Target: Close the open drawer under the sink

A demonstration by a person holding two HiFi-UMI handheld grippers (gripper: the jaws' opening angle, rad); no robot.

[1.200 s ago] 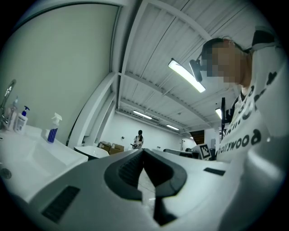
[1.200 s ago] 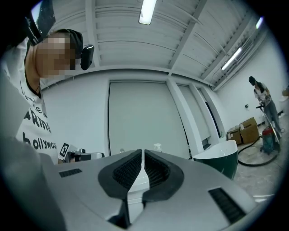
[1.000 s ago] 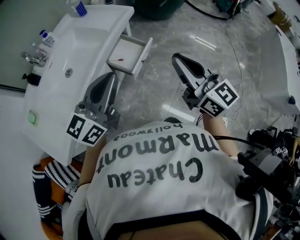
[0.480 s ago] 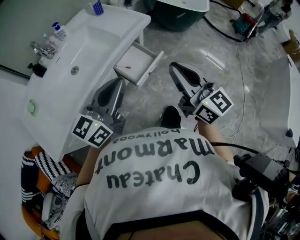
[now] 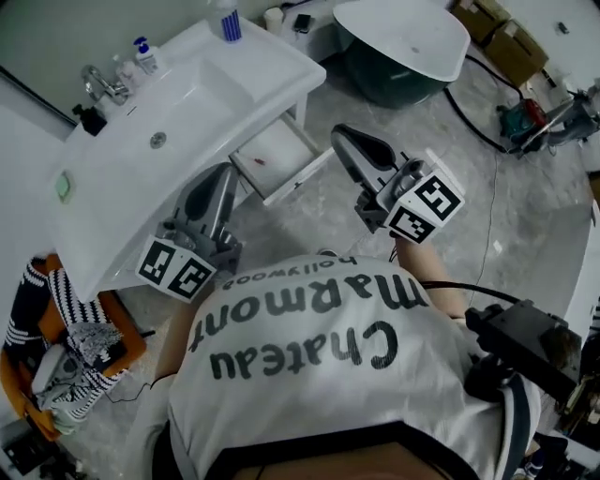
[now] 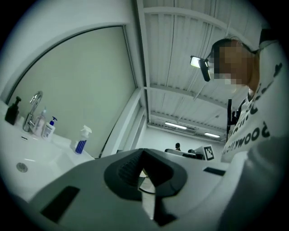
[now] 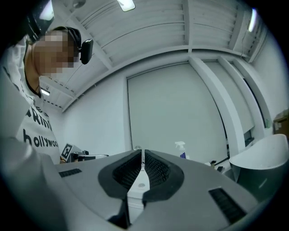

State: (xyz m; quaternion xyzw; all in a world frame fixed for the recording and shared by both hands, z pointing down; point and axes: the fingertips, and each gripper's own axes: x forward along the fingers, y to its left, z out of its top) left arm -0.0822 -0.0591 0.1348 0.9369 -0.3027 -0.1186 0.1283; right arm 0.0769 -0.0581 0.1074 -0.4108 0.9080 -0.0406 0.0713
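Drawer [image 5: 281, 150]: open, pulled out from under the sink [image 5: 187, 103], its front panel towards the person; a small red item [image 5: 260, 160] lies inside.
Sink top: spray bottle [image 5: 225, 21] and faucet [image 5: 98, 84] at the back edge; neither is part of the job.
Left tongs [image 5: 217, 178]: jaws together at the tips, nothing between them; held level beside the sink's front edge, left of the drawer.
Right tongs [image 5: 345, 141]: jaws shut to a thin slit, empty; tip near the drawer's front panel, on its right as the head view shows it. Contact with the panel cannot be made out.
Done: nothing as yet by the look of it, since the drawer stands fully out over the floor [image 5: 291, 225].
Left to do: bring closed tongs flat against the front panel and push it straight in until flush under the sink.
Progress (judgement): approach stage, early.
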